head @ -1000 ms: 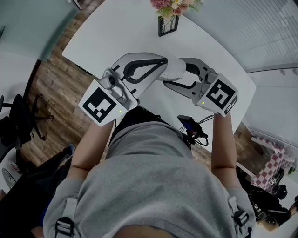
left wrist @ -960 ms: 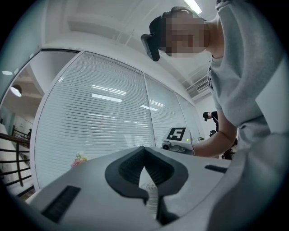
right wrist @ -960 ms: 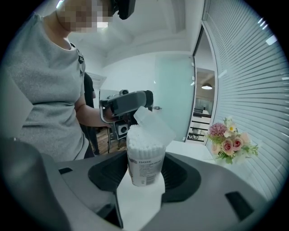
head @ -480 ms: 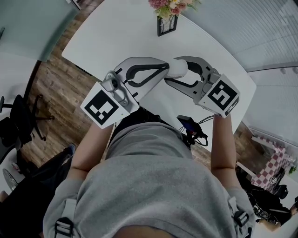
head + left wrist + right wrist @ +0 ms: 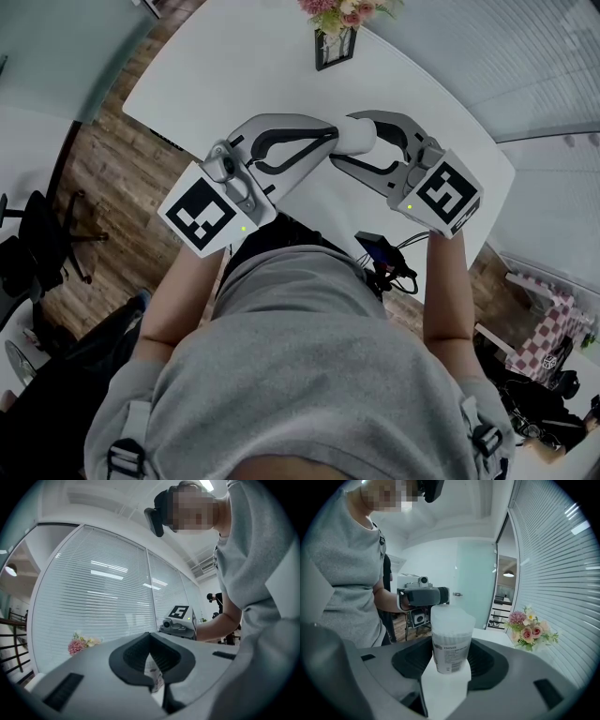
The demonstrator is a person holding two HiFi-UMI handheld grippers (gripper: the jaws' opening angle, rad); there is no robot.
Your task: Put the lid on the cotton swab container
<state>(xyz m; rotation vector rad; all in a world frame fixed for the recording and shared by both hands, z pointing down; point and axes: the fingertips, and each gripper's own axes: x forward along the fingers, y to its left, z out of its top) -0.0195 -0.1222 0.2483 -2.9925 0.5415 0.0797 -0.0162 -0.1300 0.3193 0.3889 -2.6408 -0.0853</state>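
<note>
**Capping under way:** the L gripper [image 5: 330,138], at left, points level w/ its jaws drawn in to a thin slit. Neither view shows anything pinched there — only a sliver of printed label shows through the slit, just beyond its tips. Those tips sit right by the top of the cotton swab container [image 5: 451,651]; touching or just shy of it can't be told.

The container stands upright between the jaws of the R gripper [image 5: 450,662], at right, over the white table [image 5: 234,75]. The R gripper's wide-set pads clamp the labelled body from both sides.

The frosted lid [image 5: 452,617] is already over the container's mouth, above the R gripper's pads, but looks a touch crooked — one edge seems to ride higher.

Judged step: seating the lid, not fetching it. The next move prob. calls for the L gripper's closed tips to bear down on the high edge, in line w/ the container's axis. Meanwhile the R grip should hold firm so the body doesn't slip or tilt.
</note>
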